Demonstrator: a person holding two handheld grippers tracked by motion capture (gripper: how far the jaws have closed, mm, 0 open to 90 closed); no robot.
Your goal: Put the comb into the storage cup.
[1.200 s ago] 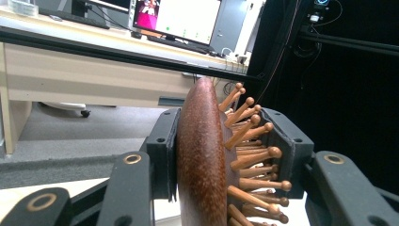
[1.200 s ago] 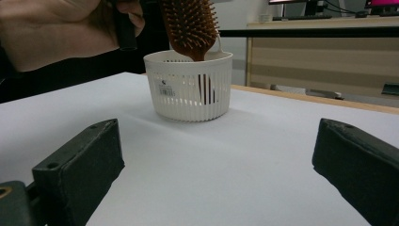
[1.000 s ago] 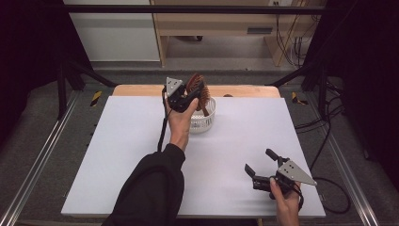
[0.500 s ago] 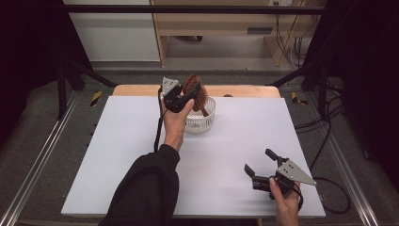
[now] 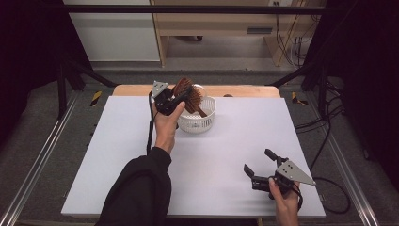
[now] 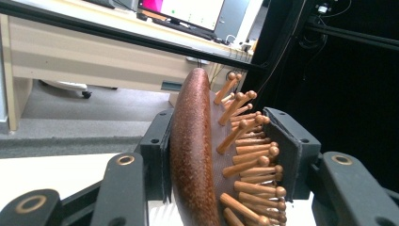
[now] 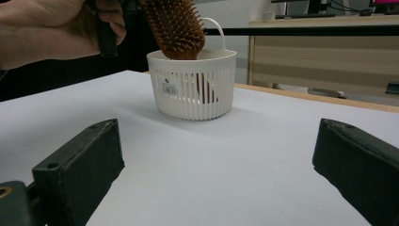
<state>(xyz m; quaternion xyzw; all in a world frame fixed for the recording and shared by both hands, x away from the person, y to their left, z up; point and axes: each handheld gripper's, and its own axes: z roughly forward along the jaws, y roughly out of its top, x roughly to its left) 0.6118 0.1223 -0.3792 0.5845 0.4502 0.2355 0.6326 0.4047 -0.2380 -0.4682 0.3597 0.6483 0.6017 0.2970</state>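
right gripper view: a wooden hairbrush stands handle-down in a white slotted basket at the far side of the white surface. the left gripper has its fingers clamped on the brush head, one on the back, one on the bristles. a small label on the basket wall is too small to read. the right gripper rests near the front edge, fingers wide apart, holding nothing.

Left gripper: black two-jaw body, grey three-cornered plate on top, black cable trailing; brass-ringed screw holes on the arms; left forearm in a black sleeve. Right gripper: black, block-shaped pads, grey plate, black cable.
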